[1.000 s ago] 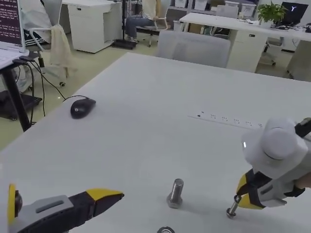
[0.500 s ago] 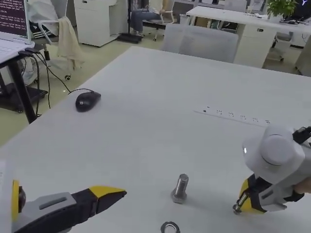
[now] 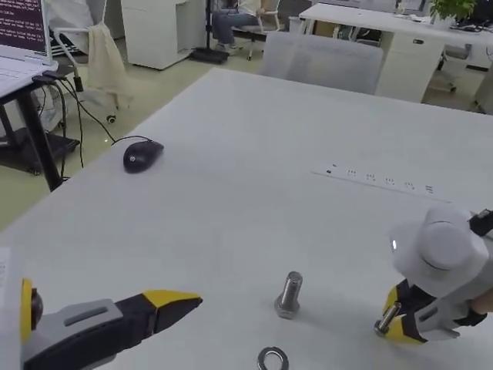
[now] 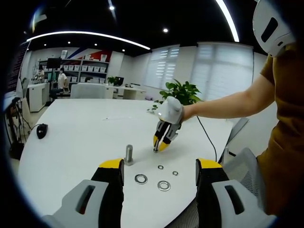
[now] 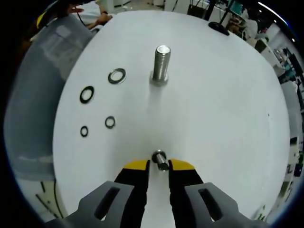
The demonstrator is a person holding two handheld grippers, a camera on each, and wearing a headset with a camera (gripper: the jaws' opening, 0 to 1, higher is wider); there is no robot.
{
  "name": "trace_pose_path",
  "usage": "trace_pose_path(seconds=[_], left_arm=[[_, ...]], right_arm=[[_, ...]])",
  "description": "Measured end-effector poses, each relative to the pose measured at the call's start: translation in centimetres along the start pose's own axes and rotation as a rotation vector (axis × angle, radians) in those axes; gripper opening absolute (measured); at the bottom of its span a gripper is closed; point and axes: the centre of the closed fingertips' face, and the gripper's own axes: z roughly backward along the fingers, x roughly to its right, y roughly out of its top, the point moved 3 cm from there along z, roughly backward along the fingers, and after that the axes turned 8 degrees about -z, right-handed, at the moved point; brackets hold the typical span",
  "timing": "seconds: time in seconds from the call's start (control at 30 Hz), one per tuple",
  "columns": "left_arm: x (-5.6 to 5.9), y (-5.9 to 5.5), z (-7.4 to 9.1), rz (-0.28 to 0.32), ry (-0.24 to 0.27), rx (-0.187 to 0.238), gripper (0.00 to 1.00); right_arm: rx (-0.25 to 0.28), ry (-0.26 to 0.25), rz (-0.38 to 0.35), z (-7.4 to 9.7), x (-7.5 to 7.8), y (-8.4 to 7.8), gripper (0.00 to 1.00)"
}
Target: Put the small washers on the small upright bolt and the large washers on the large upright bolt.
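Your right tongs [image 5: 157, 166] are nipped nearly closed on the small silver bolt [image 5: 160, 159]; its axis leans in the head view. Left tongs [image 4: 160, 171]: wide open, empty. Four flat steel washers [image 5: 110, 122] lie nearer your left tongs, beside the large upright silver bolt [image 5: 161, 64]. White tabletop [image 5: 213, 95]; black mouse [image 3: 142, 154]; office desks beyond.

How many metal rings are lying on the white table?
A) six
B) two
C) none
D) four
D: the right gripper view shows two large washers and two small washers lying flat on the table beside the large bolt, while the right gripper is shut on the small bolt.
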Motion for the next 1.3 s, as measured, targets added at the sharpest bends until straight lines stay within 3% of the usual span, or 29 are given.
trace_pose_path(seconds=[0.17,0.43,0.73,0.83,1.3], left_arm=[[0.3,0.1,0.1,-0.007,-0.005,0.0,0.6],[1.3,0.5,0.2,-0.034,-0.02,0.003,0.6],[2.2,1.2,0.6,-0.069,-0.038,0.009,0.6],[2.6,1.5,0.8,-0.074,-0.043,0.021,0.6],[3.7,1.6,1.2,-0.098,-0.078,0.024,0.6]], right_arm=[[0.014,-0.011,-0.029,0.9,-0.2,-0.4,0.16],[0.017,-0.023,-0.055,1.9,-2.0,-1.6,0.16],[0.056,-0.022,-0.058,3.0,-4.5,-0.7,0.16],[0.077,0.001,-0.054,3.1,-5.8,0.0,0.16],[0.055,0.078,-0.008,0.8,-10.9,1.2,0.17]])
